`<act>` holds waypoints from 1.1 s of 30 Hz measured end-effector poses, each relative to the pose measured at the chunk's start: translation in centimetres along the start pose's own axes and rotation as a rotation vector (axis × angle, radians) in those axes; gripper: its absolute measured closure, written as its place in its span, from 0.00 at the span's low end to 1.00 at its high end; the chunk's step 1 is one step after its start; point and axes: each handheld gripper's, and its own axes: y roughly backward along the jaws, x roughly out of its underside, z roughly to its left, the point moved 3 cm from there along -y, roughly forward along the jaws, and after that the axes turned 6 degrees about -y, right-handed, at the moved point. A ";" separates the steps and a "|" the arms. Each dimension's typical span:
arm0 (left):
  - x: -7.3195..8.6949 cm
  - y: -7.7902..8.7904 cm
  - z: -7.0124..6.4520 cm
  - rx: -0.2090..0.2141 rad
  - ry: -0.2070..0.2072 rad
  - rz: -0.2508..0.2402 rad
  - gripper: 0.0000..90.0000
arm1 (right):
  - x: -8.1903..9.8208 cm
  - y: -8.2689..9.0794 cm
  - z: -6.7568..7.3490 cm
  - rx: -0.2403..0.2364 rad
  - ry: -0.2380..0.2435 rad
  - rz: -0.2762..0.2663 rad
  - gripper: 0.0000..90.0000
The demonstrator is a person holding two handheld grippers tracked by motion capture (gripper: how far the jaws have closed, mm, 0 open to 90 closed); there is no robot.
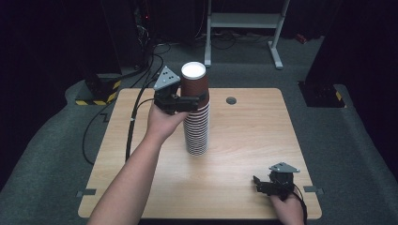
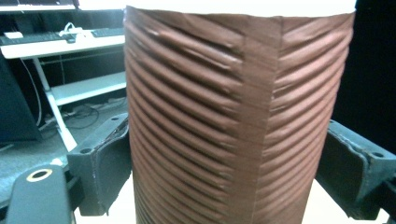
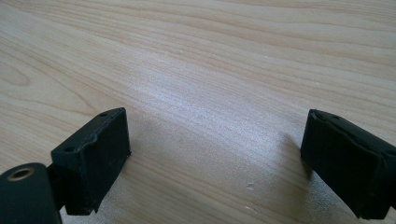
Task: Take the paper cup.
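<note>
Between the left gripper's (image 1: 199, 99) two fingers (image 2: 105, 163) stands the top cup (image 2: 238, 112) of the tall stack (image 1: 197, 129), squeezed tight, while the far-off right gripper (image 1: 261, 183) rests open.

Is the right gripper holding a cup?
No, the right gripper has its jaws wide apart over the bare table, with nothing between them.
</note>
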 end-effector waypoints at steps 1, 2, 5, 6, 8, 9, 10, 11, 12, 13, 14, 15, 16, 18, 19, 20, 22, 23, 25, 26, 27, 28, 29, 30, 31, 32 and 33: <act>0.0 -0.2 0.0 -0.007 0.007 -0.007 0.14 | 0.0 0.0 0.0 0.000 0.000 0.000 0.09; 0.0 -0.3 0.0 -0.009 0.010 -0.005 0.14 | 0.0 0.0 0.0 0.000 0.000 0.000 0.09; 0.0 -0.5 -0.1 -0.016 0.012 -0.008 0.14 | 0.0 0.0 0.0 0.000 0.001 0.000 0.09; 0.0 -0.6 -0.1 -0.016 0.010 -0.006 0.14 | 0.0 0.0 0.0 0.000 0.000 0.000 0.09; 0.0 -0.6 0.0 -0.011 0.013 -0.008 0.14 | 0.0 0.0 0.0 0.000 0.001 0.000 0.09; 0.0 -0.6 0.1 -0.001 0.021 -0.018 0.15 | 0.0 0.0 0.0 0.000 0.000 0.000 0.09; 0.0 -0.5 0.1 0.001 0.023 -0.022 0.15 | 0.0 0.0 0.0 0.000 0.001 0.000 0.09; 0.0 -0.5 0.1 0.002 0.023 -0.023 0.16 | 0.0 0.0 0.0 0.000 0.000 0.000 0.09; 0.1 -0.5 0.1 0.002 0.022 -0.025 0.16 | 0.0 0.0 0.0 0.000 0.001 0.000 0.09; 0.0 -0.5 0.1 -0.002 0.018 -0.023 0.16 | 0.0 0.0 0.0 0.000 0.000 0.000 0.09; 0.0 -0.5 0.1 -0.004 0.016 -0.023 0.16 | 0.0 0.0 0.0 0.000 0.000 0.000 0.09; 0.0 -0.4 0.1 -0.003 0.015 -0.022 0.16 | 0.0 0.0 0.0 -0.001 0.000 0.000 0.09; 0.0 -0.4 0.1 -0.003 0.015 -0.022 0.16 | 0.0 0.0 0.0 -0.001 0.000 0.000 0.09; 0.0 -0.4 0.1 -0.002 0.016 -0.021 0.17 | 0.0 0.0 0.0 -0.001 0.000 0.000 0.09; 0.0 -0.5 0.1 -0.001 0.016 -0.020 0.17 | 0.0 0.0 0.0 0.000 0.000 0.001 0.09; 0.0 -0.5 0.1 0.001 0.014 -0.018 0.17 | 0.0 0.0 0.0 -0.001 0.000 0.000 0.09; 0.0 -0.5 0.1 0.002 0.013 -0.020 0.17 | 0.0 0.0 0.0 -0.001 0.001 0.000 0.09; 0.0 -0.5 0.1 0.001 0.015 -0.023 0.17 | 0.0 0.0 0.0 -0.001 0.001 0.000 0.09; 0.0 -0.5 0.1 0.001 0.016 -0.026 0.16 | 0.0 0.0 0.0 -0.001 0.001 0.000 0.09; 0.1 -0.5 0.1 -0.001 0.016 -0.032 0.17 | 0.0 0.0 0.0 -0.001 0.000 0.000 0.09; 0.1 -0.5 0.1 0.000 0.016 -0.035 0.16 | 0.0 0.0 0.0 -0.001 0.001 0.000 0.09; 0.1 -0.5 0.1 0.000 0.016 -0.035 0.16 | 0.0 0.0 0.0 -0.001 0.001 0.000 0.09; 0.1 -0.5 0.1 0.000 0.020 -0.042 0.17 | 0.0 0.0 0.0 -0.002 0.000 0.000 0.09; 0.1 -0.5 0.1 0.000 0.020 -0.042 0.17 | 0.0 0.0 0.0 -0.002 0.000 0.000 0.09; 0.2 -0.4 0.0 -0.003 0.023 -0.049 0.17 | 0.0 0.0 0.0 -0.002 0.000 0.000 0.09; 0.3 -0.4 0.1 -0.003 0.022 -0.051 0.17 | 0.0 0.0 0.0 -0.002 0.000 0.000 0.09; 0.3 -0.4 0.1 -0.003 0.022 -0.051 0.17 | 0.0 0.0 0.0 -0.002 0.000 0.000 0.09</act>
